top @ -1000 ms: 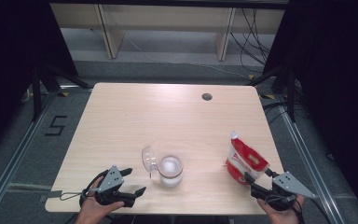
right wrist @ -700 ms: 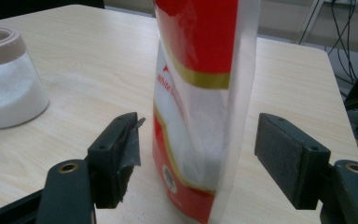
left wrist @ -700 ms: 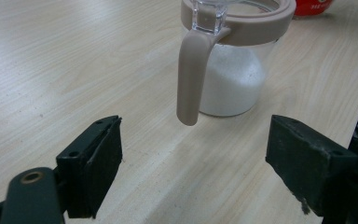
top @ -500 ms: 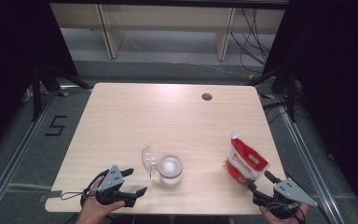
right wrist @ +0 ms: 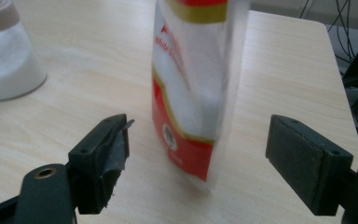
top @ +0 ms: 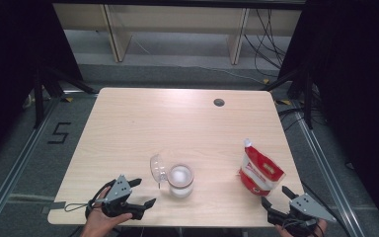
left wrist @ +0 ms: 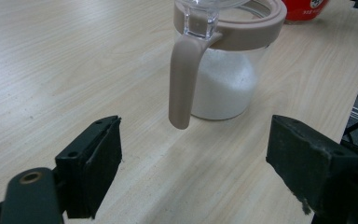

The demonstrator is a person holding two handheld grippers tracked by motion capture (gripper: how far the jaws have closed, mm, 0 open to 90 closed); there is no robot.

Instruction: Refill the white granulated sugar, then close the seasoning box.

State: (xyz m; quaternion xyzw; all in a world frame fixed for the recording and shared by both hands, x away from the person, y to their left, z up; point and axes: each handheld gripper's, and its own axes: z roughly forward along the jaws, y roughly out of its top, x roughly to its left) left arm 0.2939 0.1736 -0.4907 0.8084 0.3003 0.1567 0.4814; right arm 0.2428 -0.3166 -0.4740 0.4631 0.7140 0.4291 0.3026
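A clear jar (top: 180,180) with a beige rim and handle holds white powder and stands near the table's front edge, its clear lid (top: 158,170) flipped open to the left. In the left gripper view the jar (left wrist: 223,70) stands just beyond the open jaws, handle toward me. My left gripper (top: 142,193) rests open at the front left, pointing right at the jar. A red and white pouch (top: 259,170) stands upright at the front right. My right gripper (top: 276,196) is open just in front of it; the pouch (right wrist: 193,88) stands beyond the jaws.
The light wooden table (top: 177,123) has a round dark cable hole (top: 219,102) near its far edge. Black frame legs and cables stand beyond the table on both sides. A "5" mark (top: 59,133) is taped on the floor at the left.
My right gripper has drawn back toward the front edge, away from the pouch. The left gripper, jar and pouch have stayed put.
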